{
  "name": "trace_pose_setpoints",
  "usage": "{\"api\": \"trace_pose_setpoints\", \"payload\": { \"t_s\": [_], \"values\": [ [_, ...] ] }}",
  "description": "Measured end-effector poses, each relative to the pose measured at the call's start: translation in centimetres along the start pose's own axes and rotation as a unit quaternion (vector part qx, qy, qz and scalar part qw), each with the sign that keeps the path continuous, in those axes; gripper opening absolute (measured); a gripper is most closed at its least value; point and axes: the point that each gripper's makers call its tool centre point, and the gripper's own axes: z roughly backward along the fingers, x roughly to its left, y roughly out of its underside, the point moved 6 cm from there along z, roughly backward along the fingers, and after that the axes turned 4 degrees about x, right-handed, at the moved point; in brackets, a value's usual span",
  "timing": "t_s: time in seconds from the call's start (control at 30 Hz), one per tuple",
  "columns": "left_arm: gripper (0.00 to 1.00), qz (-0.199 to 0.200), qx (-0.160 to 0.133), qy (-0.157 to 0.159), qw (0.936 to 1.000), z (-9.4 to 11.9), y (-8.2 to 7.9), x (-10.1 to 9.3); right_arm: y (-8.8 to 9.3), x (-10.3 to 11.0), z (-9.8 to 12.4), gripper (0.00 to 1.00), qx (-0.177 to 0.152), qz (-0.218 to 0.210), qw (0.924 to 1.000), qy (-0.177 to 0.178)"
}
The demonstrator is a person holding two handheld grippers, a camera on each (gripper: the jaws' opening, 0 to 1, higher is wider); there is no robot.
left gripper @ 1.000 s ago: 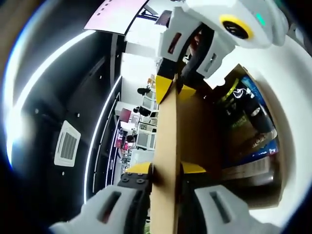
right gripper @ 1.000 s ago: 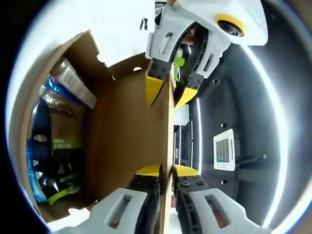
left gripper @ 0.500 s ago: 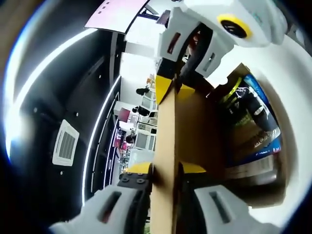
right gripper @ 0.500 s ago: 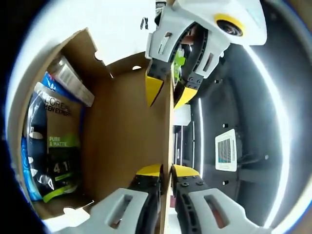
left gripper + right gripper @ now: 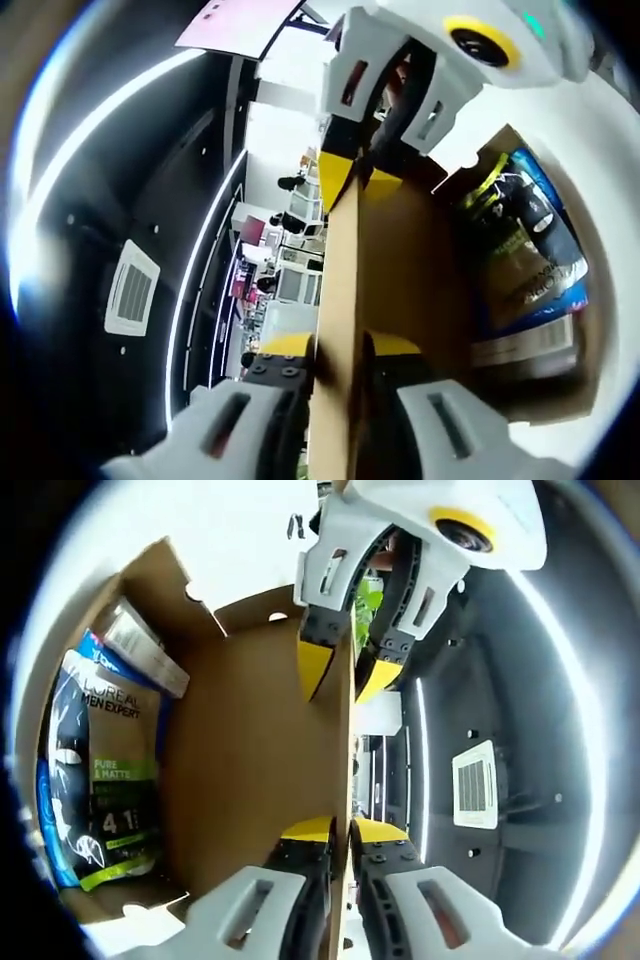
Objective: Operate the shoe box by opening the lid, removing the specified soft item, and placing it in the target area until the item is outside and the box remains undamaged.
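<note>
The shoe box (image 5: 250, 780) lies open on a white surface (image 5: 240, 530), its brown cardboard lid (image 5: 338, 330) swung up so that both views look along the lid's thin free edge. The step in hand looks like the lid-opening itself: the lid is up and held, the item not yet touched.

The left gripper (image 5: 338, 347) is clamped on that edge, its yellow pads pressed to either face of the card. The right gripper (image 5: 338, 830) is shut on the same edge from the opposite end, so each gripper shows in the other's view, jaws pinching the card at the far end (two grips on one flap, which seems more than it needs).

Inside the box, against its floor, lies the soft item: a flat L'Oreal Men Expert pouch (image 5: 100, 770), dark with a green band reading "Pure & Matte", white lettering and blue along its edges. A pale, narrow packet (image 5: 145, 650) rests just beside its upper end.

Next, I judge, one gripper must let go of the lid while the other keeps it up, then reach in and pinch the pouch without creasing the cardboard.
</note>
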Motion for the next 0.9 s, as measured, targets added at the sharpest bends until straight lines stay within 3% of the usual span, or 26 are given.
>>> {"api": "trace_pose_setpoints", "payload": {
  "t_s": [0.9],
  "values": [
    [0.26,0.02,0.0,0.014,0.9997,-1.4,0.7,0.4,0.8,-0.5,-2.5,0.03,0.015,-0.004,0.9996,-0.023]
  ]
}}
